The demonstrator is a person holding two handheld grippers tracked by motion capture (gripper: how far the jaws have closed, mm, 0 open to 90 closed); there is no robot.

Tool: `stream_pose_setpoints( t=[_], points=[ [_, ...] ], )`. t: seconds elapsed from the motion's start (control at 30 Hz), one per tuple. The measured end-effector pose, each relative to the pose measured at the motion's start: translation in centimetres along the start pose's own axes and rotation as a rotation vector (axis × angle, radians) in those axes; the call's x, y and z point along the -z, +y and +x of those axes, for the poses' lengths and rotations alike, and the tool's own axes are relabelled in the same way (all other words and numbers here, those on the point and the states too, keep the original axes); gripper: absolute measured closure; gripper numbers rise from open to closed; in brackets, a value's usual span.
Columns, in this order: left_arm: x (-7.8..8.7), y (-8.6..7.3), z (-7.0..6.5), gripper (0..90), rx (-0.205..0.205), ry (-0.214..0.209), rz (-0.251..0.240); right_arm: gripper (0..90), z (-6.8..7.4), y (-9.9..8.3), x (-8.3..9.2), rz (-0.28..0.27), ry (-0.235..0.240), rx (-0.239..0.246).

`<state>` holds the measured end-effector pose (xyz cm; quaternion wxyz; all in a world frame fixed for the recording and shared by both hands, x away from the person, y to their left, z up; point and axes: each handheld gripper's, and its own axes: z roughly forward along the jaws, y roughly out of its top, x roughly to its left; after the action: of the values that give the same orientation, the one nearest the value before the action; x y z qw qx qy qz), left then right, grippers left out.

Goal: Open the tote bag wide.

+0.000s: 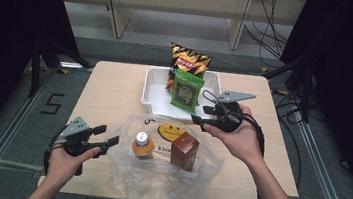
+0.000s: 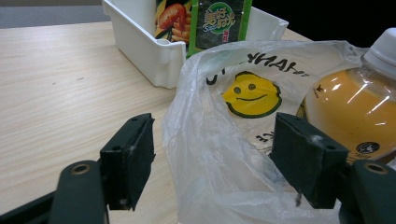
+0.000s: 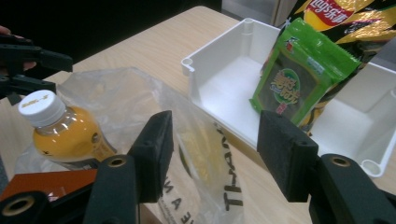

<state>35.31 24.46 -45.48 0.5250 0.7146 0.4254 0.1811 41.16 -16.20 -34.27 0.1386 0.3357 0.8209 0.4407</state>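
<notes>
clear plastic bag (image 1: 166,174) with a smiley print lies low at the frame's centre, holding an orange drink bottle (image 1: 143,145) and a brown carton (image 1: 184,150). the left gripper (image 1: 107,142), lower left, stands spread astride the bag's rim. the right gripper (image 1: 201,122), right of centre, is spread and grips nothing, near the white bin (image 1: 151,92) with a green snack packet (image 1: 186,91) and a chip bag (image 1: 189,59).

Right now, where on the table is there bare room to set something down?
Bare table left of the white bin, and the right edge beyond the right gripper. Crowded centre-front: plastic bag with bottle and brown box.
</notes>
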Motion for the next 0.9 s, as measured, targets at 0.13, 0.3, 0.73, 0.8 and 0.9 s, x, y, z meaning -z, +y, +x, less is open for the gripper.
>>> stream_pose_setpoints(
  t=[0.13, 0.3, 0.73, 0.8, 0.9],
  points=[
    [0.0, 0.0, 0.0, 29.5, 0.001, 0.0, 0.002, 45.6, 0.6, -0.3, 0.1, -0.007, 0.006, -0.004],
    [-0.1, 0.0, -0.1, 29.4, -0.001, -0.001, 0.005, 44.7, 1.4, -0.4, 0.3, -0.034, 0.003, 0.034],
    [-0.2, -0.1, 0.0, 29.4, -0.004, -0.007, 0.008, 41.2, 2.6, -0.9, 0.4, -0.038, 0.052, -0.001],
    [-0.2, -0.1, 0.0, 29.4, -0.003, -0.004, 0.011, 40.3, 2.8, -0.8, 0.5, -0.034, 0.06, 0.006],
    [-0.2, -0.1, 0.0, 29.4, -0.001, -0.005, 0.008, 39.4, 3.3, -0.9, 0.6, -0.035, 0.065, -0.02]
  ],
)
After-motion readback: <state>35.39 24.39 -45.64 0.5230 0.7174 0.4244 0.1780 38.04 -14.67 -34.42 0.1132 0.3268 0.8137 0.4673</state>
